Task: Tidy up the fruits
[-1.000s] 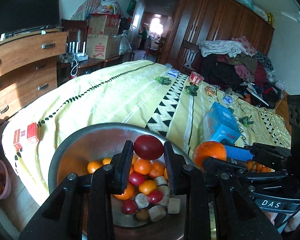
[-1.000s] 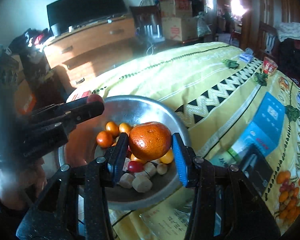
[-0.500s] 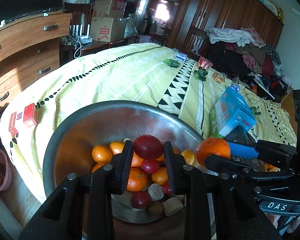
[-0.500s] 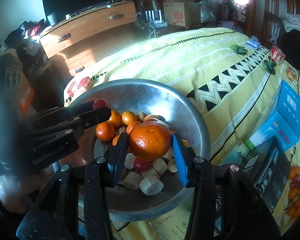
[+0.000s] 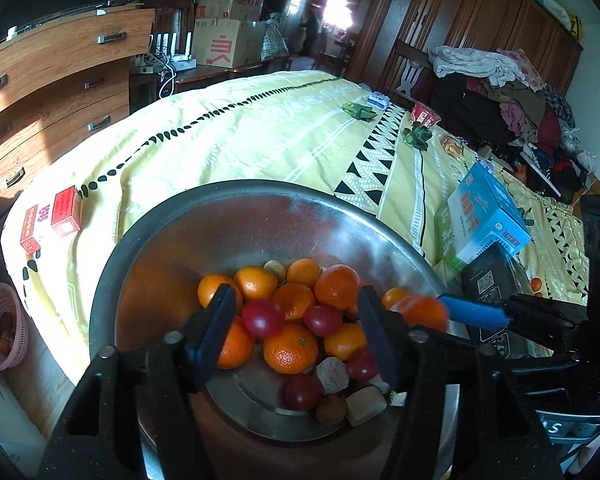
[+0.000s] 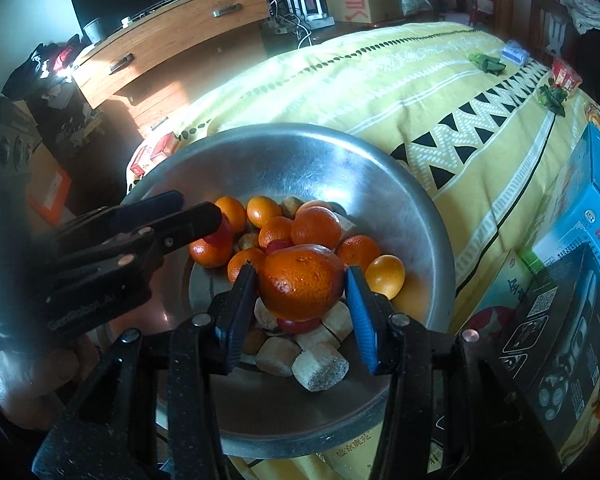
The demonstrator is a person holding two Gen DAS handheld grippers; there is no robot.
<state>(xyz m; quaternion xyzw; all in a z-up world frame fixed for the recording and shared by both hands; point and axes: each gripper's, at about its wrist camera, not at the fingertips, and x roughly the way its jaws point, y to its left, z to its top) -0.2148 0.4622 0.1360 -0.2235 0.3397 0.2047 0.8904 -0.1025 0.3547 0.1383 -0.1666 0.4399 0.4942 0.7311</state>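
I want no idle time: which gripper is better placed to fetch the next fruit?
Left. The left gripper has just been opening its jaws, the red tomato loose between them in the bowl; the right gripper has an orange between its pads.

Orange [image 5: 422, 312] at right gripper [image 5: 452, 314] smeared by motion blur in left wrist view, edges gone. Bowl [image 5: 148, 240] near rim hidden behind black gripper frames in both views. Brown lumps [image 6: 320, 364] at bowl bottom: can't tell what kind. Print on blue box [image 5: 486, 216] right of bowl too small to read. Pink basket [image 5: 2, 332] left of bowl cut by frame edge, contents unclear.
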